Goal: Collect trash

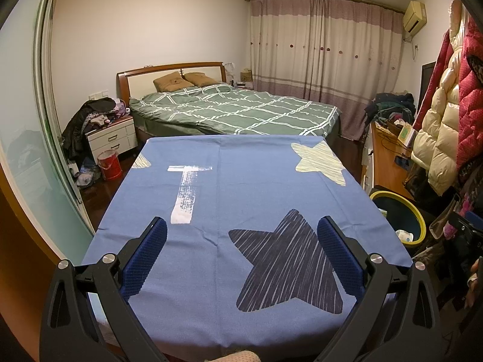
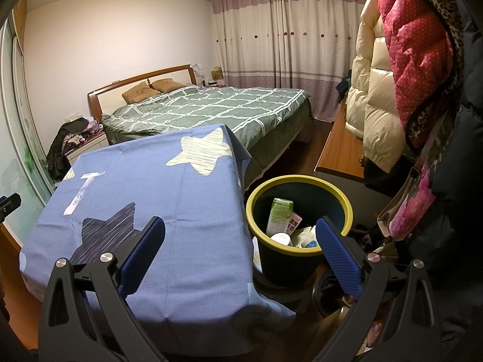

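Left wrist: we're hovering the left gripper (image 1: 241, 241) wide and empty over a bare table (image 1: 256, 181); right gripper (image 2: 240, 238) also wide, empty; trash (image 2: 279, 215) sitting in the bin (image 2: 338, 199), looking done; next we're scanning for leftovers

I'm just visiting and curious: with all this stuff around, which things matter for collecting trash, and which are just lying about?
Part of the job:
bin
carton inside it
left gripper, open
right gripper, open

Just lying about:
blue cloth
bed
coats
red bucket
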`<state>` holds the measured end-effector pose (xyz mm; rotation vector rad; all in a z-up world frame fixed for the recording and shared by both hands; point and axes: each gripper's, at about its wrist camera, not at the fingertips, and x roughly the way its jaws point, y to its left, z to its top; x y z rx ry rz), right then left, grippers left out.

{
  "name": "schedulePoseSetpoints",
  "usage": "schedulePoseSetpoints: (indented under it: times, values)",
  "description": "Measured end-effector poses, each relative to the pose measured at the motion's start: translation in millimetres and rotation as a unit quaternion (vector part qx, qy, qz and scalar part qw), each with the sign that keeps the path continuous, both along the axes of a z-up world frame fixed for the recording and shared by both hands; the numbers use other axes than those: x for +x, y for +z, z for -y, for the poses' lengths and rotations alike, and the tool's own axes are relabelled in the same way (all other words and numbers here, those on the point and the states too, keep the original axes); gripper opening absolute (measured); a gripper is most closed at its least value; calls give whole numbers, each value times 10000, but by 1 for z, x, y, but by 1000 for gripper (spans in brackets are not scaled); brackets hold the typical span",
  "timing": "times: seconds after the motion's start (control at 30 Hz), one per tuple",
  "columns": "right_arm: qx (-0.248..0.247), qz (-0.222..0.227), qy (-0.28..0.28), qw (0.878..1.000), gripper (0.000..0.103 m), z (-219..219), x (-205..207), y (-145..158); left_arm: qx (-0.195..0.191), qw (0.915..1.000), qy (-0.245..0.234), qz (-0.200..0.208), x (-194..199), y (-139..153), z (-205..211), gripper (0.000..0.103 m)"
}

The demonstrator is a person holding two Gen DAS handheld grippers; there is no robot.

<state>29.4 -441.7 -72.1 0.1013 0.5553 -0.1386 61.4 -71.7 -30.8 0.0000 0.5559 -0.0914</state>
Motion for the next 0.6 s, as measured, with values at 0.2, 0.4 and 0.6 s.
schedulePoseSetpoints:
  times: [0.2,0.4,0.6]
  values:
    - [-2,0,-4,10000,95,2,0,1,-129,9998,-83,-93,-1,-4,1,98]
    - [-3,-10,-5,10000,95,1,1,0,-106,9998,-104,-125,-1,-8,4,98]
    - [0,-24,10,10000,95,-3,2,-3,-106,9998,-66,-153,2,-9,2,98]
